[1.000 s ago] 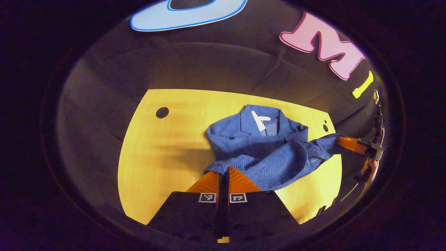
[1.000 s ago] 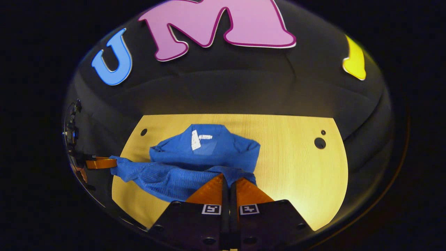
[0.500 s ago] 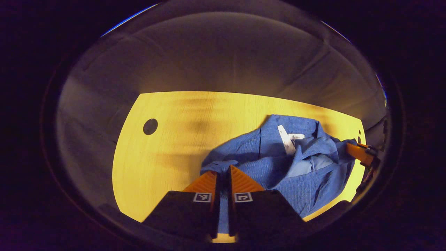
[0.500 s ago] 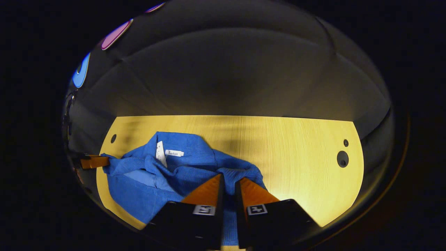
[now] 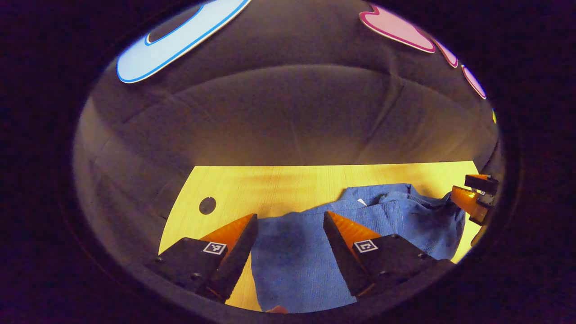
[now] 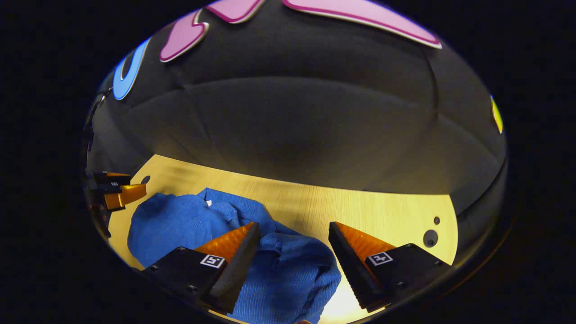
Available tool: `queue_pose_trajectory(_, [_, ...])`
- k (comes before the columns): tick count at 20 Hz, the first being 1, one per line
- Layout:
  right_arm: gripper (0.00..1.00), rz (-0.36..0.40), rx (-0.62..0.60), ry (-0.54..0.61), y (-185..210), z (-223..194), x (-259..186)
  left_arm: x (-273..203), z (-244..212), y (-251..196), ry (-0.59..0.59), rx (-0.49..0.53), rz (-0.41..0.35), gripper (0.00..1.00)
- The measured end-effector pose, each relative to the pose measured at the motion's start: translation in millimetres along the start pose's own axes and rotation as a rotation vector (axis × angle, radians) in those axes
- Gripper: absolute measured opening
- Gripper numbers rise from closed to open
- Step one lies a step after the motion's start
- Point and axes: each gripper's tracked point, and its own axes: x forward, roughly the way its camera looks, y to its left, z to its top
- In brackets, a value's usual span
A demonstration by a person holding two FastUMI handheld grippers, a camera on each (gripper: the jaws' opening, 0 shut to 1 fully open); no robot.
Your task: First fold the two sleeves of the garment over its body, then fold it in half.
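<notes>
A blue ribbed garment (image 5: 360, 225) lies folded in a soft heap on the pale wooden table (image 5: 288, 184), a bit of its white neck label showing near the far edge. My left gripper (image 5: 290, 218) is open above the heap's near left part, fabric lying between and below its spread fingers. In the right gripper view the same garment (image 6: 189, 220) lies at the left of the table (image 6: 360, 207). My right gripper (image 6: 294, 227) is open over its right end. The other gripper (image 5: 472, 200) shows at the far right of the left gripper view, the left one (image 6: 119, 191) at the right gripper view's left edge.
The table has a round cable hole at its left end (image 5: 207, 205) and another at its right end (image 6: 430, 238), with a smaller hole beside it. Dark cloth walls close in behind the table's far edge.
Both grippers have let go of the garment's hem and opened wide. The hem they carried toward the collar now lies folded over the body, and both have tilted up.
</notes>
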Motion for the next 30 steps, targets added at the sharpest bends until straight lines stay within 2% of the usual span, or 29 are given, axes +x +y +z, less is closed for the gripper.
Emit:
queue_pose_trajectory(4, [0.99, -0.006, -0.035, -0.053, 4.8, 13.9, -15.6, -30.9, 8.3, 4.4, -0.065, 0.01, 0.004, 0.86])
queue_pose_trajectory(6, [1.0, -0.006, -0.064, -0.086, 13.4, 19.9, -31.3, -53.7, 5.3, 4.4, -0.107, 0.013, 0.006, 0.86])
queue_pose_trajectory(7, [1.0, 0.001, -0.068, -0.105, 17.1, 23.1, -40.1, -66.2, 3.1, 4.3, -0.133, 0.013, 0.01, 0.83])
queue_pose_trajectory(9, [1.0, 0.022, -0.066, -0.154, 22.4, 31.5, -61.6, -96.3, 2.7, 3.7, -0.186, 0.006, 0.004, 0.85])
queue_pose_trajectory(12, [0.99, 0.012, -0.076, -0.216, 23.3, 39.9, -106.1, -141.6, -2.5, 2.4, -0.267, -0.004, -0.001, 0.85])
queue_pose_trajectory(18, [0.99, 0.004, -0.096, -0.345, 52.5, 53.0, -208.6, -219.3, -21.3, 0.7, -0.403, -0.013, -0.037, 0.86])
queue_pose_trajectory(23, [0.98, -0.032, -0.096, -0.459, 78.0, 41.9, -307.0, -292.5, -67.7, 10.2, -0.49, -0.029, -0.059, 0.85])
queue_pose_trajectory(26, [0.98, -0.053, -0.072, -0.512, 92.1, 18.2, -371.2, -337.0, -117.4, 21.6, -0.501, -0.043, -0.047, 0.85])
queue_pose_trajectory(28, [0.97, -0.038, -0.039, -0.525, 105.9, -6.2, -411.0, -368.5, -151.5, 16.6, -0.498, -0.057, -0.078, 0.89])
queue_pose_trajectory(30, [0.96, -0.046, -0.008, -0.528, 111.7, -29.7, -446.7, -404.7, -181.3, 17.1, -0.54, -0.048, -0.086, 0.85])
